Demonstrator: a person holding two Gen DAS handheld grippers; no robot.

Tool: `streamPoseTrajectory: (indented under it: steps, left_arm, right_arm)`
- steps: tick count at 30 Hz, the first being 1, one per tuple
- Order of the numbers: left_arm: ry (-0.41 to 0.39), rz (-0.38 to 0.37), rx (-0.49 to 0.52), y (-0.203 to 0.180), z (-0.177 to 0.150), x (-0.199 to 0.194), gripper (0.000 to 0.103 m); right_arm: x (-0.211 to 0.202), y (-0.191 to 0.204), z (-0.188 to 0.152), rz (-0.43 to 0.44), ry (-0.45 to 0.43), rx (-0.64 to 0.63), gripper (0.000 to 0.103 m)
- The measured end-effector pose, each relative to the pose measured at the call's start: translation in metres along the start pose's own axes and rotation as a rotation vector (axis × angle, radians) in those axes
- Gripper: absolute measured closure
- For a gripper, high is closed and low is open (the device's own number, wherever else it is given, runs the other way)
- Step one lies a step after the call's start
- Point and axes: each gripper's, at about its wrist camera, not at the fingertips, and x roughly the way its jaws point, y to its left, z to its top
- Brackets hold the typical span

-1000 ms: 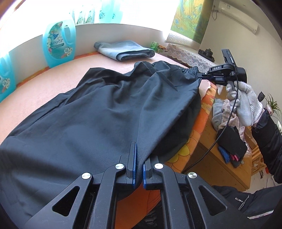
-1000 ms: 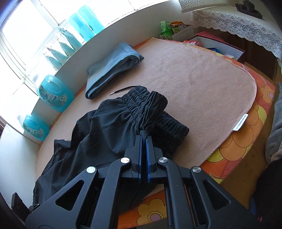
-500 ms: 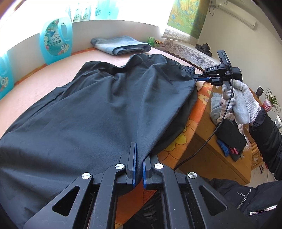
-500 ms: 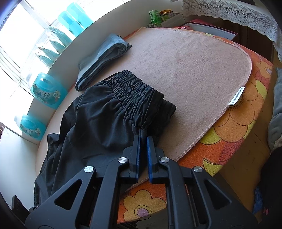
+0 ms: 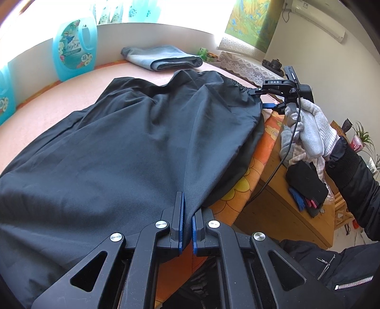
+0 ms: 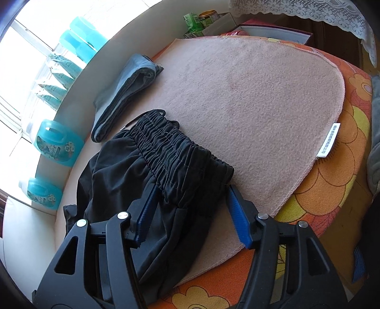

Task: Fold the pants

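Two black grippers work black fabric pants (image 5: pixel 133 152) spread on a pink-towelled counter (image 6: pixel 249 99): the left gripper (image 5: pixel 187 214) pinches a hem edge, while the right gripper (image 6: pixel 192 214), jaws just opened, straddles the gathered waistband without pressing it.

Setting: home interior, prob. bedroom or laundry corner. Evidence: bed-like surface w/ orange flower-print sheet (image 6: pixel 332 190) under a pink fleece blanket (image 6: pixel 249 99); blue detergent jugs (image 5: pixel 74 50) lined along a bright window sill (image 6: pixel 78 78); folded grey-blue garment (image 5: pixel 163 58) near the sill; lace cloth (image 5: pixel 247 67) over furniture; wall AC unit (image 5: pixel 315 20) and landscape picture (image 5: pixel 251 23); wooden cabinet (image 5: pixel 285 209) w/ loose clothes piled on top; potted plant (image 5: pixel 361 135) at far right. No shop or lab fittings.
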Motion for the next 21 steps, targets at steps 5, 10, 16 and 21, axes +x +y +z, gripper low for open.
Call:
streamPoseTrajectory:
  steps: [5, 10, 16, 21]
  left_arm:
    - [0.003, 0.008, -0.031, 0.010, -0.003, -0.015, 0.089]
    - [-0.075, 0.091, -0.144, 0.056, -0.007, -0.060, 0.066]
    - [-0.155, 0.383, -0.339, 0.153, -0.028, -0.117, 0.065]
    - [-0.075, 0.664, -0.471, 0.227, -0.067, -0.133, 0.065]
  right_arm:
    - [0.001, 0.002, -0.004, -0.003, -0.023, -0.002, 0.058]
    - [-0.006, -0.004, -0.007, 0.019, -0.055, 0.017, 0.072]
    - [-0.022, 0.017, -0.007, 0.008, -0.133, -0.050, 0.079]
    - [-0.033, 0.050, -0.001, -0.022, -0.208, -0.149, 0.082]
